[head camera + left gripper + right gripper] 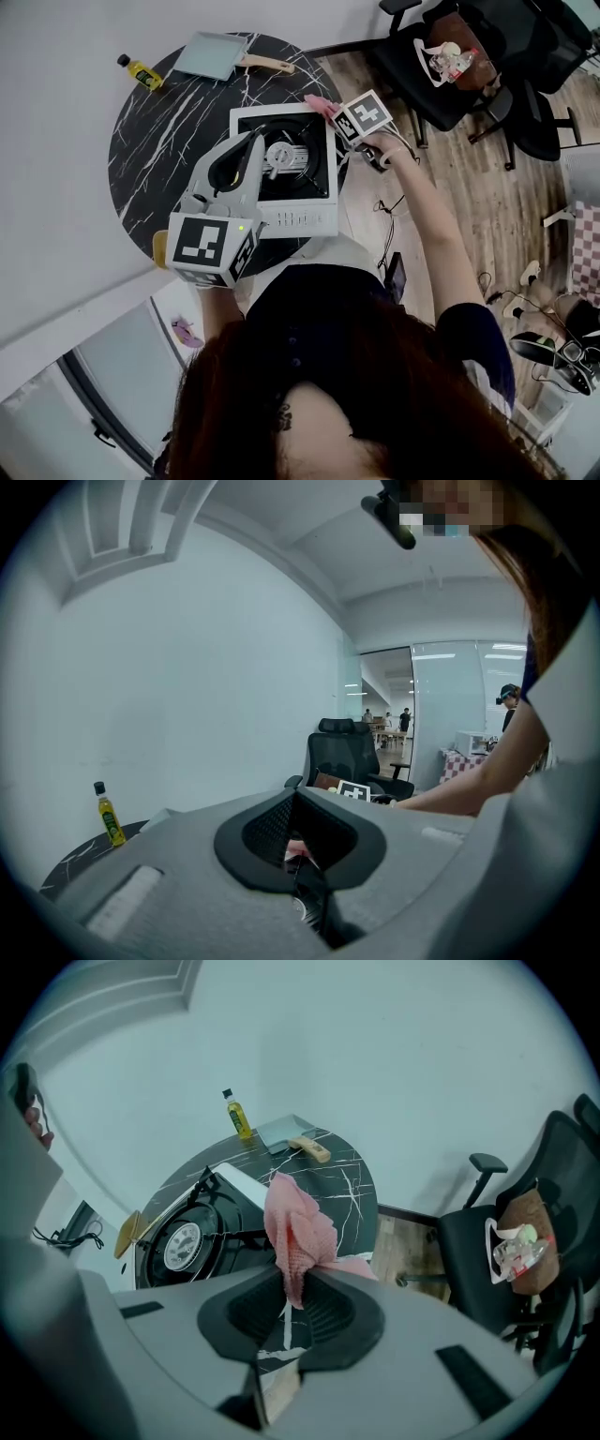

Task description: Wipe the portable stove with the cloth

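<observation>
Black table (159, 131): one stove (298, 187), one cloth (295, 1227).

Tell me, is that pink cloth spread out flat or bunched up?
Bunched up. The pink textured cloth stands in crumpled folds, pinched at one end by the jaws of the right gripper, not lying flat.

No legible text (bottle (141, 72) label unreadable)

The portable stove (300, 221) fills the near right of the desk (155, 141), and the left hand-held gripper (251, 148) hangs over its burner (283, 156). Bare marble lies open to its left; a bottle (141, 72) and a pan (211, 54) line the far edge.
</observation>
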### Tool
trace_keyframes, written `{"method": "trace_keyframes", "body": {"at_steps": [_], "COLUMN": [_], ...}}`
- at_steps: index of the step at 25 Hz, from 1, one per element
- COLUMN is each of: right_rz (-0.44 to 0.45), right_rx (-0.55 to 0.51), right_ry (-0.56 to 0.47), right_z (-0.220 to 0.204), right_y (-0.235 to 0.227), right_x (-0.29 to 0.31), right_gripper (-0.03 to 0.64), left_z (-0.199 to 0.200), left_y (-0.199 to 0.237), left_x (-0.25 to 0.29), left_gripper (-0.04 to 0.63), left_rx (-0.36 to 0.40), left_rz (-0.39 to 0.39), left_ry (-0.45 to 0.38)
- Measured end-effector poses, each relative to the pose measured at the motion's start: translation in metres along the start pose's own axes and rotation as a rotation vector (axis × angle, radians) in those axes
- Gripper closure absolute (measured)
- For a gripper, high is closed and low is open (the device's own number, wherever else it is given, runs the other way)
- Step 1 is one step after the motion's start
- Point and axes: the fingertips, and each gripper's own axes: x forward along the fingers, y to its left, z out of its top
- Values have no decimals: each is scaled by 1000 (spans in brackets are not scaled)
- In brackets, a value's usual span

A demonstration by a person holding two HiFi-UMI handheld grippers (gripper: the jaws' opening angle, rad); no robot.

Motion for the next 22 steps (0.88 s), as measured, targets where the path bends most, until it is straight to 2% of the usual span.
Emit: {"method": "trace_keyframes", "body": {"at_steps": [8,13,22], "right_rz": [-62,-62,-115], "right_rx": [10,26,138], "right_ry": [9,31,20], "right_z": [-7,-16,-29], "right_y": [8,18,27], "right_x": [-2,-5,-9], "right_gripper": [557,557,557], "left_z": [6,13,26], "left_y": [6,6,-10], "left_x": [-7,-7,-3], "left_gripper": [583,583,583], "left_rx": [-5,2,27], "left_rz": [-15,-31,-92], "left_ry": [-2,-3,-21]}}
